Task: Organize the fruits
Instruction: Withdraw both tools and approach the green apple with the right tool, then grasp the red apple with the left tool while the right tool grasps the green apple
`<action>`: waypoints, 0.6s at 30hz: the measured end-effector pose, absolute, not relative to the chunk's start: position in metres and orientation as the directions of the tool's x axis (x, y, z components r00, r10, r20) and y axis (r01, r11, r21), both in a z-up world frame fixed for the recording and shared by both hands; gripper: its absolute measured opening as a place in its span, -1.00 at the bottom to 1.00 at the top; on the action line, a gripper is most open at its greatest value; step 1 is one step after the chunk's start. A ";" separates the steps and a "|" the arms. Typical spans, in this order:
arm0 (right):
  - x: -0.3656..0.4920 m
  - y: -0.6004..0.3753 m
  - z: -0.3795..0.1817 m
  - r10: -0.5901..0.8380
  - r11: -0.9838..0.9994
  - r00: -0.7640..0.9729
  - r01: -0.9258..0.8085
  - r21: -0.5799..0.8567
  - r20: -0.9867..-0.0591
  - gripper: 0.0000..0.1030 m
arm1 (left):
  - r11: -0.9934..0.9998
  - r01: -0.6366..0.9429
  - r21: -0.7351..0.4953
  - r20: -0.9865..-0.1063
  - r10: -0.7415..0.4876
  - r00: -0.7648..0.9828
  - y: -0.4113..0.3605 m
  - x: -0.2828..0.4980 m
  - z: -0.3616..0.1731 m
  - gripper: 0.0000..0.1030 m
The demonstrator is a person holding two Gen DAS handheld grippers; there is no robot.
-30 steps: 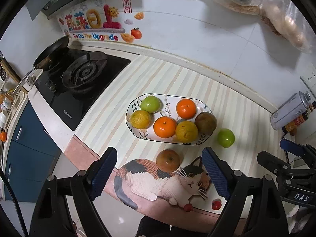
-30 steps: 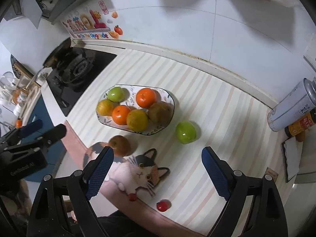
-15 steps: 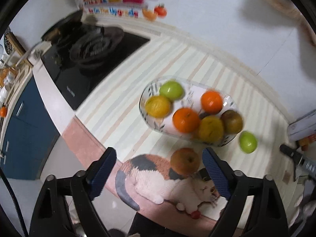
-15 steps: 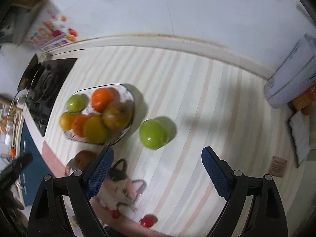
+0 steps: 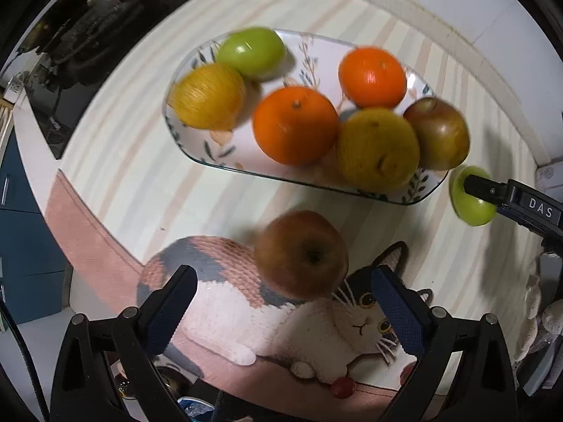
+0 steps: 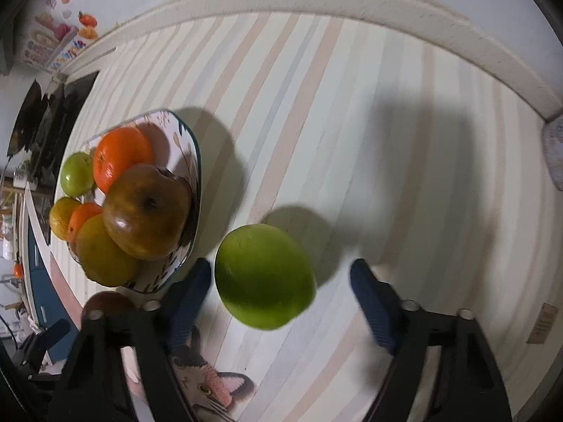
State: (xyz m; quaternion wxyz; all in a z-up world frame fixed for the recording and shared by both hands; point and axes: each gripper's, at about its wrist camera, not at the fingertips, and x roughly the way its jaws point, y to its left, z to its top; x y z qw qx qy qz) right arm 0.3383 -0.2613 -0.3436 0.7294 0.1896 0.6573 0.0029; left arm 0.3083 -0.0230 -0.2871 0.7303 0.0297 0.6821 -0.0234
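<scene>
A flowered oval plate (image 5: 183,140) on the striped counter holds several fruits: two oranges, two yellow ones, a green apple and a brown one. A red-brown apple (image 5: 302,253) lies on the cat-print mat just in front of the plate. My left gripper (image 5: 281,281) hangs over it, jaws opening wide, pads clear of the fruit. A loose green apple (image 6: 264,274) lies right of the plate (image 6: 195,176). My right gripper (image 6: 279,270) straddles it with jaws closing; a gap still shows at the right pad. The right gripper's finger (image 5: 492,190) also shows over that green apple (image 5: 471,207).
A black gas stove (image 5: 88,17) sits at the far left of the counter. The cat picture (image 5: 316,316) covers the mat's front edge, with a small red ball (image 5: 341,390) near it. A raised wall ledge (image 6: 352,0) bounds the counter at the back.
Both grippers have dropped close to the counter. The left one now hangs over the red-brown apple, the right one around the loose green apple, with its jaws narrower than before.
</scene>
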 end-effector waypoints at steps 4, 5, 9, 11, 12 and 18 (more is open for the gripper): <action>0.336 -0.249 -0.342 0.257 0.940 0.112 0.202 0.275 -0.960 0.19 | 0.995 0.094 0.024 -0.999 0.020 0.047 -0.030 0.313 -0.304 0.97; 0.331 -0.242 -0.342 0.273 0.940 0.103 0.185 0.288 -0.957 0.19 | 0.995 0.095 0.026 -0.999 0.022 0.045 -0.030 0.314 -0.307 0.97; 0.306 -0.225 -0.346 0.318 0.936 0.046 0.144 0.321 -0.947 0.19 | 0.995 0.099 0.010 -0.999 0.004 0.053 -0.033 0.315 -0.312 0.85; 0.290 -0.216 -0.347 0.344 0.930 0.023 0.129 0.344 -0.939 0.19 | 0.993 0.116 0.006 -0.999 -0.001 0.054 -0.035 0.315 -0.314 0.53; 0.285 -0.213 -0.347 0.353 0.927 0.017 0.126 0.353 -0.935 0.19 | 0.992 0.125 0.007 -0.999 0.001 0.050 -0.036 0.314 -0.316 0.33; 0.272 -0.209 -0.351 0.354 0.923 0.041 0.145 0.356 -0.934 0.20 | 0.988 0.156 0.020 -0.996 0.006 0.088 -0.045 0.303 -0.316 0.27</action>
